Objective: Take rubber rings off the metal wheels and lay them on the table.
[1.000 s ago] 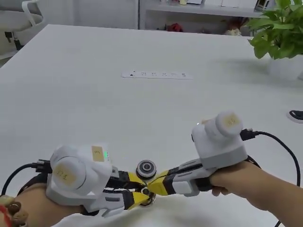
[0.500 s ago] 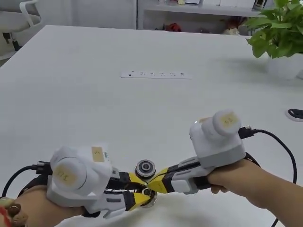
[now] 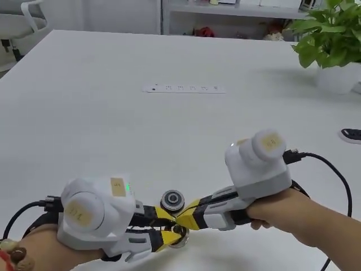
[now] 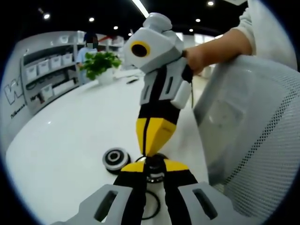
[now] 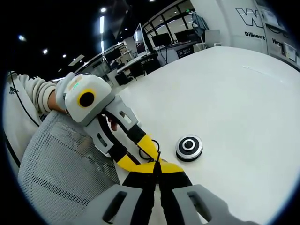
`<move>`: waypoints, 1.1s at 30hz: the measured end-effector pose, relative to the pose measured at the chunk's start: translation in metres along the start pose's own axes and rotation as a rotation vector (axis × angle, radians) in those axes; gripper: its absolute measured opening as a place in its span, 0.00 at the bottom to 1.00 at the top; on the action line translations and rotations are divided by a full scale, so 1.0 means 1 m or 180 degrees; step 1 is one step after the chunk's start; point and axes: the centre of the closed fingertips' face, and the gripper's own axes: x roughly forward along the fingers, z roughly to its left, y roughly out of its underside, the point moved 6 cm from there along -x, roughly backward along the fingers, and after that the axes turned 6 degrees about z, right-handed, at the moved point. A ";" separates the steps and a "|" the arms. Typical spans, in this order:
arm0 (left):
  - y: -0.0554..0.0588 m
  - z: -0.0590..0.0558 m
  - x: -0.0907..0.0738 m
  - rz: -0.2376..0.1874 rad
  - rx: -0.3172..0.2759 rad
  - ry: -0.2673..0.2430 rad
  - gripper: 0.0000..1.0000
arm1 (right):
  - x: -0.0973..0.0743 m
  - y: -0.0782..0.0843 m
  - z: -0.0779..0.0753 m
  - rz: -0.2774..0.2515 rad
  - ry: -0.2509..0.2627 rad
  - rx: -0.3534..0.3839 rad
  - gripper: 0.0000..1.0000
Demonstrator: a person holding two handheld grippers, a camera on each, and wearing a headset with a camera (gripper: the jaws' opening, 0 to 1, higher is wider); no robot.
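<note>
Wheels (image 3: 172,200) two, ring (image 4: 158,206) one, left tongs (image 4: 155,165), right tongs (image 5: 157,165)

White desk (image 3: 113,84) with power strip (image 3: 184,88); potted plant (image 3: 330,39) at far right corner; shelving (image 3: 225,14) behind; chair (image 3: 25,22) far left.

Office: shelves (image 4: 44,75), monitors (image 5: 161,40), plant (image 3: 330,34).

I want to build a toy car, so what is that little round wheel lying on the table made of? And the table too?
The wheel looks like grey metal, since parts of it glint under the lights, with dull black bands that are probably rubber. The table looks smooth and matte white with soft reflections, maybe laminate, though the look leaves that open.
</note>
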 end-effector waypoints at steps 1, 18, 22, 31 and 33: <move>-0.001 0.000 0.000 0.0015 -0.0018 0.0001 0.14 | 0.000 0.000 0.000 -0.0005 0.0002 -0.0001 0.00; -0.009 0.004 -0.015 -0.0044 -0.0169 0.0061 0.30 | -0.006 -0.007 -0.003 -0.0152 0.0022 0.0098 0.00; -0.011 0.002 -0.020 -0.0020 -0.0049 0.0054 0.36 | -0.007 -0.009 -0.003 -0.0204 0.0018 0.0135 0.00; -0.023 0.009 -0.035 -0.0194 -0.0084 -0.0034 0.45 | -0.008 -0.011 -0.004 -0.0256 0.0009 0.0180 0.00; -0.023 0.011 -0.039 -0.0216 -0.0093 -0.0065 0.46 | -0.008 -0.012 -0.003 -0.0265 0.0000 0.0192 0.00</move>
